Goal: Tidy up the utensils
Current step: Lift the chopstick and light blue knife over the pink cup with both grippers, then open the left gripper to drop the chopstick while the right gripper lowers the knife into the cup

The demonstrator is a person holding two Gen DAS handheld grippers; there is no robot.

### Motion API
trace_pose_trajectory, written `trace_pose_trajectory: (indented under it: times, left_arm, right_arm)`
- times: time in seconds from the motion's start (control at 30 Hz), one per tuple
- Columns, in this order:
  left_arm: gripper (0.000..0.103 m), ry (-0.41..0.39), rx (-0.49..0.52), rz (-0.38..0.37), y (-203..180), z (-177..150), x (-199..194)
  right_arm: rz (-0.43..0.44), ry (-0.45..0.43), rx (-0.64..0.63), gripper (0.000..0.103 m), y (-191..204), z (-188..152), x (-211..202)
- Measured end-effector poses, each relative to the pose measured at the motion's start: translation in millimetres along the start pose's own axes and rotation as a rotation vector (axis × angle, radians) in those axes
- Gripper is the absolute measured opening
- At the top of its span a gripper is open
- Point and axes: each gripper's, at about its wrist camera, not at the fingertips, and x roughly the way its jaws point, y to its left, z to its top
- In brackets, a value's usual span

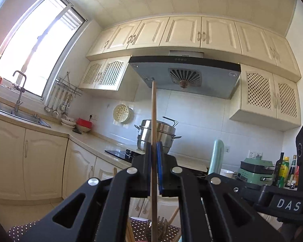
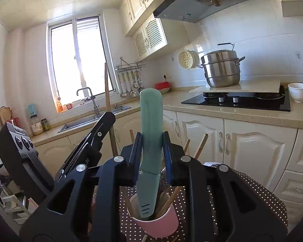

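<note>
My left gripper (image 1: 154,151) is shut on a long wooden chopstick (image 1: 154,117) that stands upright, its lower end reaching toward other wooden utensils (image 1: 167,224) below. My right gripper (image 2: 151,143) is shut on a mint-green sheathed knife (image 2: 151,117), held upright with its lower end inside a pink cup (image 2: 157,224). The cup stands on a brown polka-dot cloth (image 2: 252,189) and holds several wooden chopsticks (image 2: 200,145). The left gripper's body (image 2: 86,147) and its chopstick (image 2: 109,100) show at the left of the right wrist view. The knife also shows in the left wrist view (image 1: 217,155).
A kitchen counter (image 2: 212,104) holds a black gas hob (image 2: 238,100), a steel steamer pot (image 2: 222,68) and a white cup (image 2: 298,91). A sink (image 2: 95,119) with a tap lies under the window. A green appliance (image 1: 256,170) and bottles (image 1: 284,171) stand at the right.
</note>
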Motion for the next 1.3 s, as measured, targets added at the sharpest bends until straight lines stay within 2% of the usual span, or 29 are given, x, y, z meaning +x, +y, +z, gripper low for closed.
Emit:
trace_pose_trajectory:
  times: [0.27, 0.43, 0.7, 0.77, 0.8, 0.83, 0.97, 1.03, 1.3]
  left_arm:
    - [0.005, 0.045, 0.008, 0.022, 6, -20, 11]
    - [0.005, 0.099, 0.035, 0.001, 4, -23, 14]
    - [0.007, 0.153, 0.043, 0.027, 10, -27, 2]
    - [0.012, 0.167, 0.036, 0.039, 14, -25, -1]
    - [0.023, 0.175, 0.034, 0.044, 15, -24, -4]
    - [0.028, 0.18, 0.034, 0.053, 16, -23, -6]
    - [0.031, 0.205, 0.029, 0.052, 19, -22, -15]
    - [0.037, 0.223, 0.025, 0.053, 20, -22, -18]
    - [0.039, 0.258, 0.038, 0.055, 22, -19, -31]
  right_arm:
    - [-0.019, 0.022, 0.001, 0.021, -4, -9, 12]
    - [-0.025, 0.042, -0.004, 0.021, -5, -14, 15]
    - [-0.037, 0.058, -0.002, 0.021, -4, -19, 15]
    - [-0.039, 0.063, -0.003, 0.021, -2, -20, 14]
    - [-0.041, 0.061, -0.003, 0.021, -2, -20, 14]
    - [-0.045, 0.059, -0.005, 0.021, -1, -21, 14]
    - [-0.051, 0.066, -0.009, 0.021, 3, -22, 14]
    - [-0.055, 0.066, -0.012, 0.021, 5, -24, 14]
    - [-0.075, 0.073, -0.022, 0.021, 13, -29, 14]
